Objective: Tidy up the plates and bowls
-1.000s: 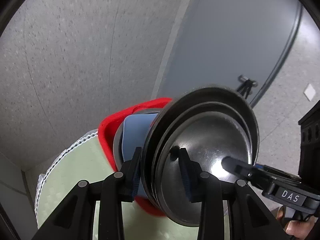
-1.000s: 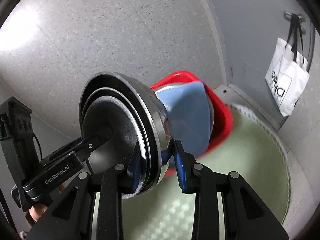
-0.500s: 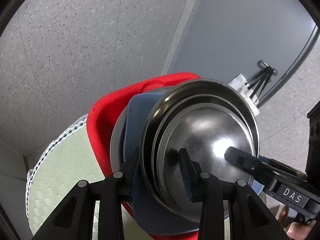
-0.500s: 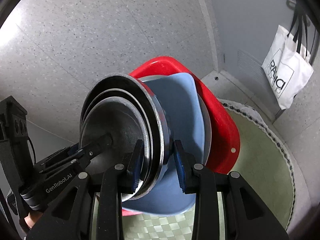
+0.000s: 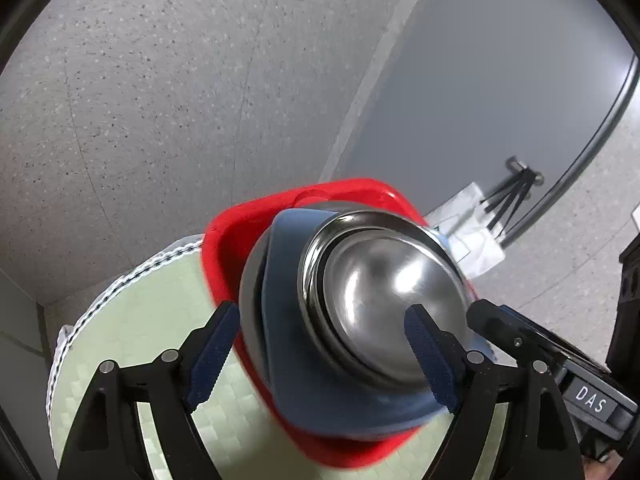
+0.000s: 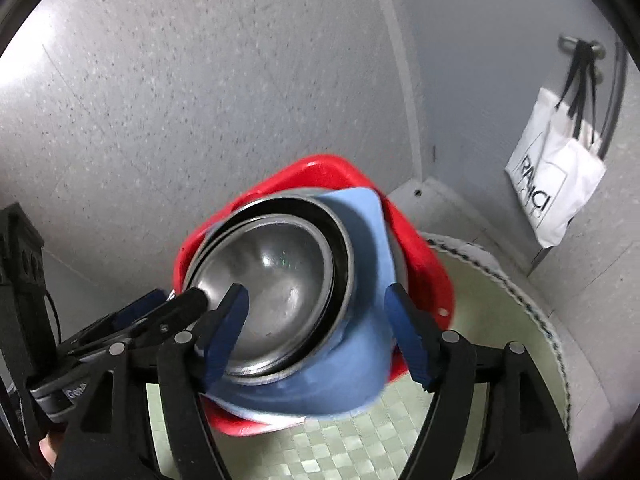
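In your left wrist view, your left gripper (image 5: pixel 324 354) is spread wide around the nested steel bowls (image 5: pixel 394 304), blue square plate (image 5: pixel 288 312) and red plastic basin (image 5: pixel 224 240), centre frame.

In your right wrist view, your right gripper (image 6: pixel 320 336) gapes likewise; pale green checked mat (image 6: pixel 492 328) spreads lower right.

Left wrist view: looks forward along the left tool (image 5: pixel 322 354), very near the stack of steel bowls (image 5: pixel 384 304), which fills the 5 o'clock area.
Right wrist view: looks along the right tool (image 6: pixel 316 334) from the opposite side, equally near.
Shared: the steel bowls (image 6: pixel 272 280), red basin (image 5: pixel 240 232), green mat (image 6: pixel 492 304), white tote bag (image 6: pixel 556 192) toward 3 o'clock.
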